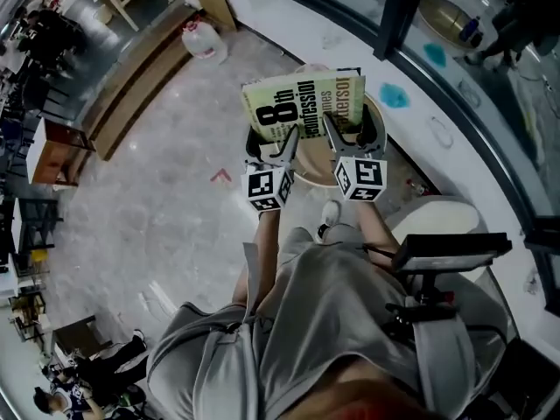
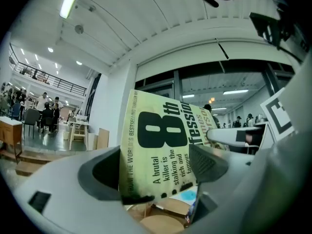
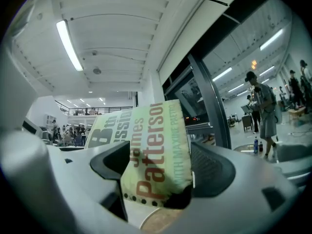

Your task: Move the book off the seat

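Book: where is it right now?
Upper centre of the head view: the book is held above the round seat, the left gripper clamping its left part and the right gripper its right.

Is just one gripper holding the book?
No, the left gripper and the right gripper each clamp the near edge of the yellow-green paperback book.

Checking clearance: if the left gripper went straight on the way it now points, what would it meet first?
The left gripper clamps the book itself; past it, the line seems to clear the seat toward the white wall, depth unclear.
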Tool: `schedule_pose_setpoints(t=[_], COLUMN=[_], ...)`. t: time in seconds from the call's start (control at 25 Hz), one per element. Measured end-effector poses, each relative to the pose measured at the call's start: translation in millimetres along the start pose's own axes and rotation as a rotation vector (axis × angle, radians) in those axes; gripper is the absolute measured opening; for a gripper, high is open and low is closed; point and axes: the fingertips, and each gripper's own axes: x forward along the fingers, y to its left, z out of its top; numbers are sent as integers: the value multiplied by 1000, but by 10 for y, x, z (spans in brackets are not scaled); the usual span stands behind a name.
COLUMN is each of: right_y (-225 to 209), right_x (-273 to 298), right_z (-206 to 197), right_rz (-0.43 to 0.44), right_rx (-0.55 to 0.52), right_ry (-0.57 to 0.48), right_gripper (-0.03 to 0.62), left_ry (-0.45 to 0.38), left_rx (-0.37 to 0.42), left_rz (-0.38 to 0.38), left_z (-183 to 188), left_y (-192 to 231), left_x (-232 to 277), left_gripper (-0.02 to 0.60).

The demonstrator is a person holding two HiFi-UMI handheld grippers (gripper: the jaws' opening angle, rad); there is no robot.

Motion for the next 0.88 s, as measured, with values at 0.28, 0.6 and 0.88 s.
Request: schedule_pose_setpoints(t=[0.28,0.6,0.88], right_y=[-329,-526,-459], right_x=[552,934,1116], right_z=[-367,-231,-436], right_rz=[-70,-173,-208], right_rx=[-25,-75,-85], right_ry=[91,65,118], right_gripper=[374,374,374], left_ry=[88,47,91], left_rx=[6,33,9], left_rz=[-39,-155,-179], left_z=[-253,-55,-224], left_y=[143,208,416], left_x=[713,1382,1529], left_gripper=[423,423,423])
